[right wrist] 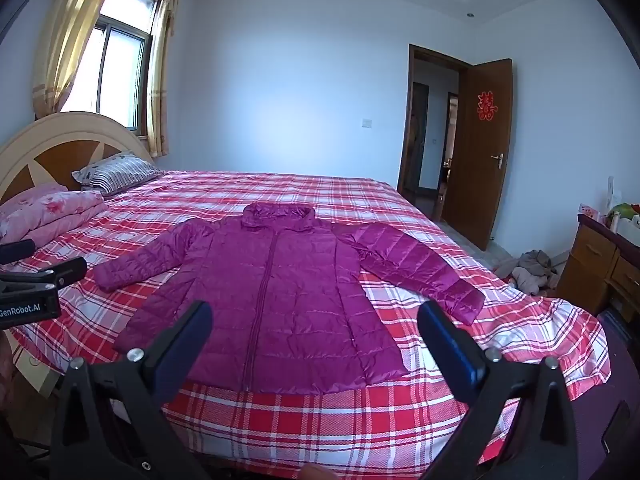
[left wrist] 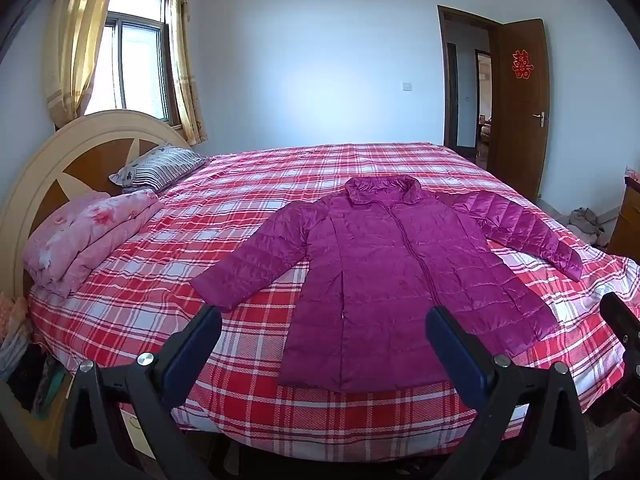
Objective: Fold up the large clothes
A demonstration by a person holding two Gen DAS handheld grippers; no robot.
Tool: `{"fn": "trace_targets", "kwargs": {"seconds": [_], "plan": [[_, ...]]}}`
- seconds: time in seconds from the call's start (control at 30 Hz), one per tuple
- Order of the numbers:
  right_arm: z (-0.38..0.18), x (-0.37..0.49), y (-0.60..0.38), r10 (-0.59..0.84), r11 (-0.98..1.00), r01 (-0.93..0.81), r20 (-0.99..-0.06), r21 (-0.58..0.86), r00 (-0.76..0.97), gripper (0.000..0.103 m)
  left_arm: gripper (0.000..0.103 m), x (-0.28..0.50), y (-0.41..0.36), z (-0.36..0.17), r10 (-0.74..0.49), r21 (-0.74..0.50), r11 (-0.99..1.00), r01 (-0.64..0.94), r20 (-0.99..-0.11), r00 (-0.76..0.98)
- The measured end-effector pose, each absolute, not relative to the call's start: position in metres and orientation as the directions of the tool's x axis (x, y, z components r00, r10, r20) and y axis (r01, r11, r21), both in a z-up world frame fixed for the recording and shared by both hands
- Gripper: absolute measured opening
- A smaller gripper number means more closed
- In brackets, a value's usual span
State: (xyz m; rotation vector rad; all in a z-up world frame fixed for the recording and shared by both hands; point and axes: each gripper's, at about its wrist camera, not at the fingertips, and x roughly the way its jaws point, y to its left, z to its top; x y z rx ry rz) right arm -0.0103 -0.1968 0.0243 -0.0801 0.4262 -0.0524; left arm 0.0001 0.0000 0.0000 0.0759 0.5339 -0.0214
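A magenta quilted puffer jacket point(left wrist: 384, 276) lies flat and zipped on the red plaid bed cover point(left wrist: 160, 292), collar at the far side, both sleeves spread outward, hem toward me. It also shows in the right wrist view point(right wrist: 276, 300). My left gripper point(left wrist: 324, 320) is open and empty, held above the bed's near edge in front of the hem. My right gripper point(right wrist: 316, 320) is open and empty, also in front of the hem. The left gripper's body point(right wrist: 36, 280) shows at the left edge of the right wrist view.
A folded pink quilt point(left wrist: 88, 236) and a striped pillow point(left wrist: 164, 168) lie by the headboard point(left wrist: 60, 160) at left. An open brown door point(left wrist: 520, 108) is at back right. A wooden cabinet point(right wrist: 600, 268) and a pile of clothes point(right wrist: 528, 272) are on the right.
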Motion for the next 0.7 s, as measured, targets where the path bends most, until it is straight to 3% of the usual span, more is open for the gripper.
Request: {"fn": "trace_targets", "kwargs": {"seconds": [0.7], "plan": [[0.0225,-0.0099,-0.1943,-0.063,0.996,0.03,-0.422,-0.085,0.905,0.103,0.102,0.0002,0.0032,0.0011,-0.002,0.064,0.997,0.041,-0.512,0.859]]}}
